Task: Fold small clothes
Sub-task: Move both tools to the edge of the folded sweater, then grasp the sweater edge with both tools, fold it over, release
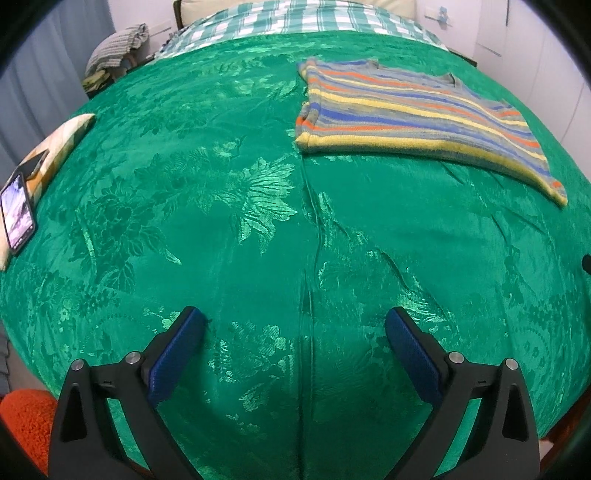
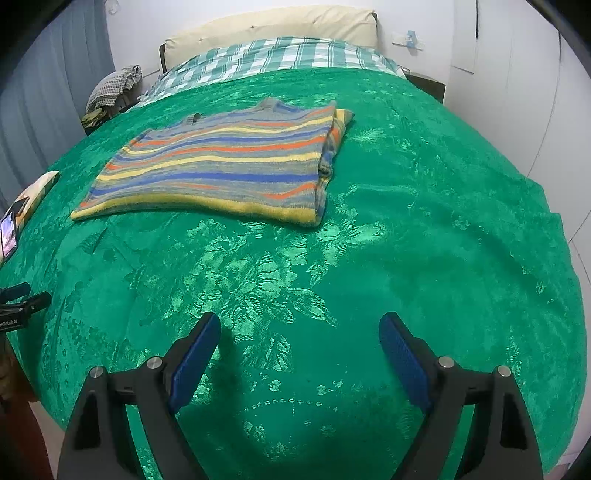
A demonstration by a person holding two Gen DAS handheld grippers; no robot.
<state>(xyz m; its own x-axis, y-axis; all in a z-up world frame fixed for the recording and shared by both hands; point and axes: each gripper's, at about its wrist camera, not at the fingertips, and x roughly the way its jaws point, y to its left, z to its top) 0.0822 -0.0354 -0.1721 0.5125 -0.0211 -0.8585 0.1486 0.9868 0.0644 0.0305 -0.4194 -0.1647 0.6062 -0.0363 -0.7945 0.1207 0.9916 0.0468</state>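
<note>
A small striped sweater in grey, blue, orange and yellow lies folded flat on the green bedspread, far ahead and to the right in the left wrist view. The right wrist view has the same sweater ahead and to the left, with its right side folded over in a doubled edge. My left gripper stands open over bare bedspread near the bed's front edge, nothing between its blue pads. Over the green bedspread my right gripper is open too, empty, well short of the sweater.
A phone with a lit screen leans on a cushion at the left edge of the bed. A checked blanket and a cream pillow lie at the head. Clothes are piled beside the bed at the far left.
</note>
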